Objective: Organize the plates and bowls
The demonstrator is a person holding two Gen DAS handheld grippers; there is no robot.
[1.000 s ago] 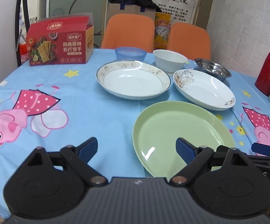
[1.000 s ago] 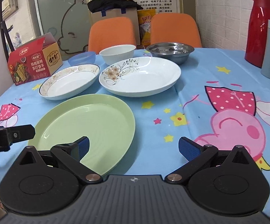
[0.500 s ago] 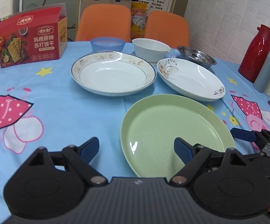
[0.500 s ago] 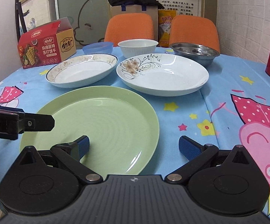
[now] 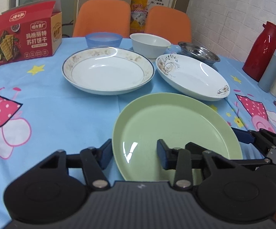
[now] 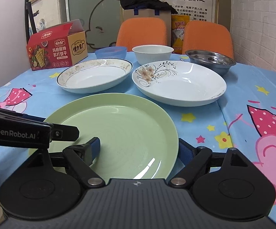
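A green plate (image 5: pixel 176 126) (image 6: pixel 122 133) lies nearest on the blue tablecloth. My left gripper (image 5: pixel 134 153) is open and straddles its near left rim, one finger outside, one over the plate. My right gripper (image 6: pixel 140 148) is open and straddles its near right rim. Behind lie a gold-rimmed white plate (image 5: pixel 108 70) (image 6: pixel 95 75) and a flower-patterned white plate (image 5: pixel 191 76) (image 6: pixel 178 82). At the back stand a blue bowl (image 5: pixel 103 39) (image 6: pixel 110 52), a white bowl (image 5: pixel 149 44) (image 6: pixel 153 53) and a steel bowl (image 5: pixel 199 54) (image 6: pixel 210 61).
A red cracker box (image 5: pixel 23 40) (image 6: pixel 56 51) stands at the back left. A red thermos (image 5: pixel 263 49) and a grey cup (image 5: pixel 271 70) stand at the right by the brick wall. Two orange chairs (image 6: pixel 141 31) are behind the table.
Both grippers moved in over the green plate's near rim, and both sets of jaws have narrowed a little. The plates and bowls have not moved.
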